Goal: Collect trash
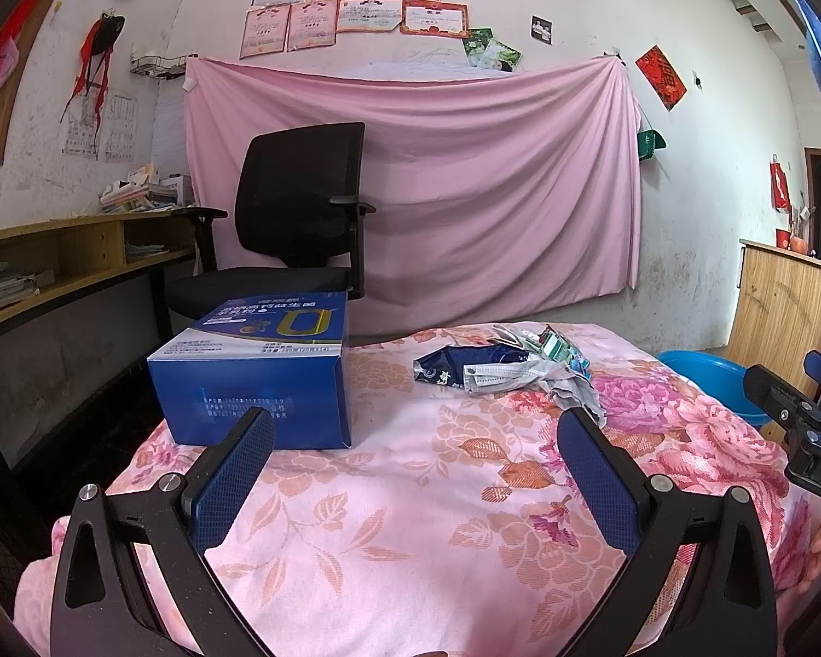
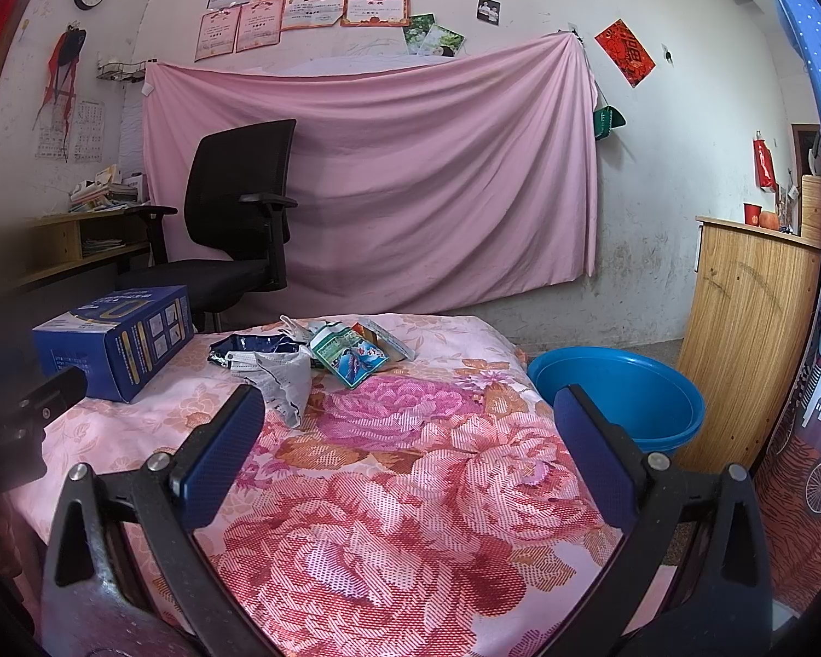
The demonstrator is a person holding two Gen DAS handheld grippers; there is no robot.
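A heap of trash lies on the floral cloth: a crumpled dark blue wrapper, a used face mask and a green printed packet. A blue carton stands to the left of the heap. My left gripper hangs open, low over the cloth, nearer than the carton and the trash. Also open, my right gripper sits nearer than the heap and to its right. Nothing is between either pair of fingers. A blue plastic basin sits on the floor off the cloth's right edge.
The floral cloth covers a table or bed. A black office chair stands behind it, a wooden desk at left and a wooden cabinet at right. A pink sheet hangs on the back wall.
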